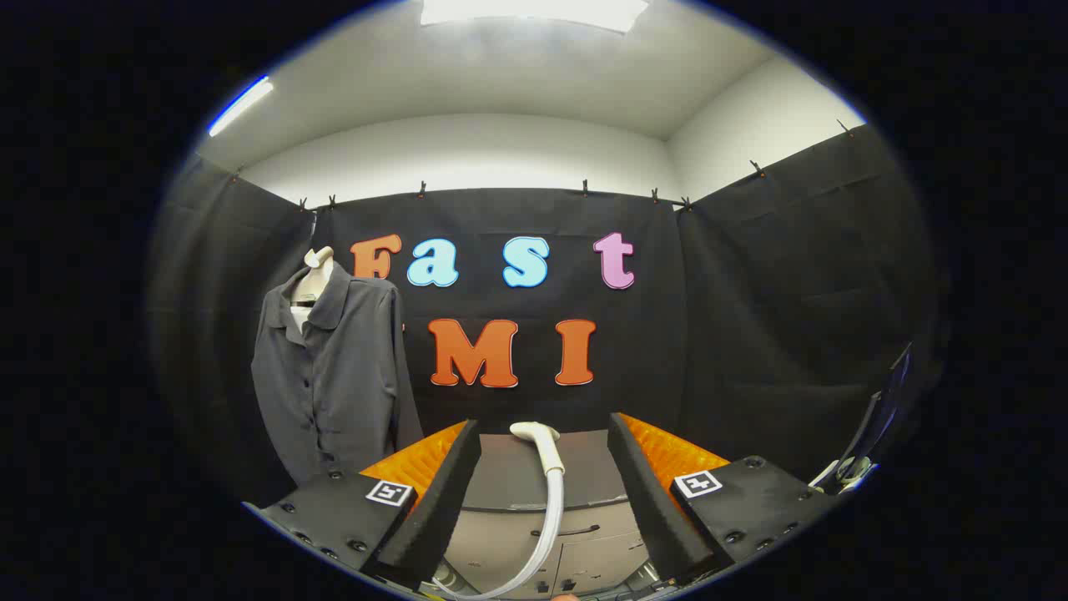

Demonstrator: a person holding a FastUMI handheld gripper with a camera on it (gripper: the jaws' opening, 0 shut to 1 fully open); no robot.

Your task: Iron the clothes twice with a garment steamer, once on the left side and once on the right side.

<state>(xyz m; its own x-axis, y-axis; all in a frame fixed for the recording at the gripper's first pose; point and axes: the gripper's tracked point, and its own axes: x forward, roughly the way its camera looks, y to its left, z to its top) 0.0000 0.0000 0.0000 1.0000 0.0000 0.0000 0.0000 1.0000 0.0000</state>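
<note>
Between the wide-spread fingers (touching nothing), the steamer head.

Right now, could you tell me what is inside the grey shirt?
A pale mannequin neck shows at the collar of the shirt; the cloth covers the rest. The open fingers flank the steamer head.

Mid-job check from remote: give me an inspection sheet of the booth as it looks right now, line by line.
Surface: grey cabinet top with drawer fronts below, beyond the fingers.
Job's things: dark grey button-up shirt hanging on a pale mannequin form, off to the left; white garment steamer head lying on the cabinet.
Clutter: nothing seen.
Gripper: gripper open, fingers spread either side of the steamer head, not touching it.
Cables: white steamer hose running down between the fingers.
Surroundings: black cloth booth walls, white ceiling with light panel.
</note>
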